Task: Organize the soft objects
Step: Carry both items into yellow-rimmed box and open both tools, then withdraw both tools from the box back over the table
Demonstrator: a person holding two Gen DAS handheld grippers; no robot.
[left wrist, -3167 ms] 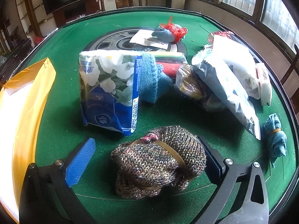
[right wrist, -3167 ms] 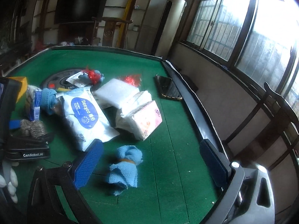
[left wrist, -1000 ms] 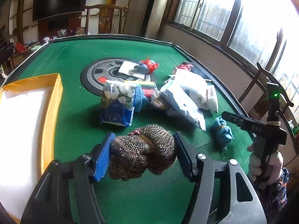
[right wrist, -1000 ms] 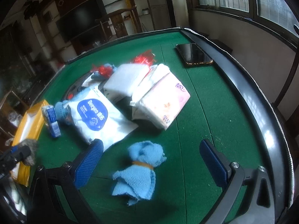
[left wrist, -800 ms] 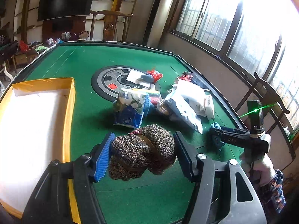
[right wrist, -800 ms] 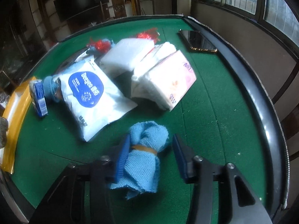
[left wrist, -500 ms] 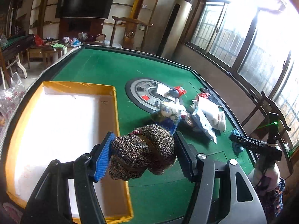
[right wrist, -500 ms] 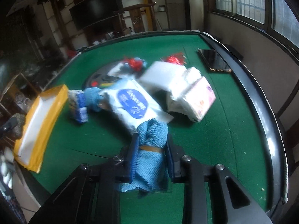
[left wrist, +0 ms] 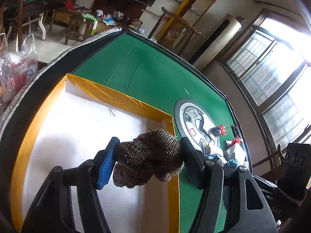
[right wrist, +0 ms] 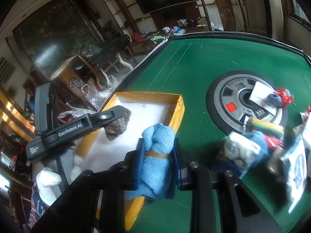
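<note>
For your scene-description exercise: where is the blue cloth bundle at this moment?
In the right wrist view, the blue cloth bundle is clamped in the right tongs, above the near right wall of the yellow box.

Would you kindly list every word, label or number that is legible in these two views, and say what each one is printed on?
"GenRobot.AI": white lettering on the side of the left claw, seen in the right wrist view.
Small white label lower on that same device body: too small to read.
Blue-and-white packet at the right edge: print blurred, unreadable.
Markings on the round table console: too small to read.
Faint letters on the black device at lower right of the left wrist view: not legible.
</note>
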